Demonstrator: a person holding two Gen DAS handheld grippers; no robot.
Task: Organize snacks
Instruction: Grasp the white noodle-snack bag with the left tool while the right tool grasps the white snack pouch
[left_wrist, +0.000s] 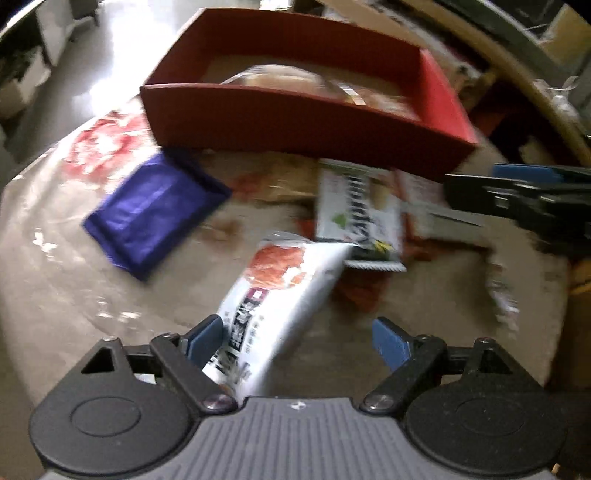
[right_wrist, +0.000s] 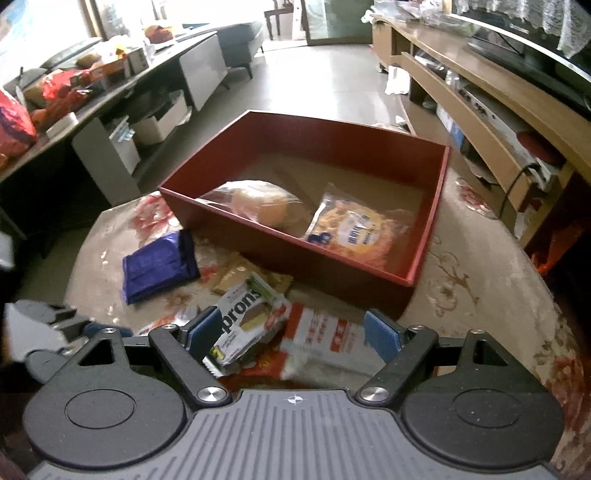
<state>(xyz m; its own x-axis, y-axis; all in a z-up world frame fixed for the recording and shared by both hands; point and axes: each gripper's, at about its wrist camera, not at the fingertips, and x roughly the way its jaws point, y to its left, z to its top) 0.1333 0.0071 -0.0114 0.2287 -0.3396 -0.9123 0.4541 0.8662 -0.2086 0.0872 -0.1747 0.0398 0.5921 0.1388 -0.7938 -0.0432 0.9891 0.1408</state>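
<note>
A red open box (right_wrist: 332, 144) on the table holds a bagged bread roll (right_wrist: 258, 203) and a yellow snack packet (right_wrist: 354, 229). In front of it lie a purple packet (right_wrist: 159, 266), a white-green wafer packet (right_wrist: 247, 317) and a white-red packet (right_wrist: 325, 336). My right gripper (right_wrist: 293, 321) is open just above those two packets, the wafer packet near its left pad. In the blurred left wrist view, my left gripper (left_wrist: 297, 326) is open with a white packet bearing a red picture (left_wrist: 273, 295) between its jaws, beside the left pad. The purple packet (left_wrist: 155, 214) and the box (left_wrist: 295, 122) lie beyond.
The round table has a floral cloth (right_wrist: 461, 280) and a near right rim. A flat brown packet (right_wrist: 236, 273) lies by the box. A low cluttered cabinet (right_wrist: 110, 103) stands left, a wooden TV bench (right_wrist: 480, 96) right. The right gripper's fingers (left_wrist: 498, 192) enter the left view.
</note>
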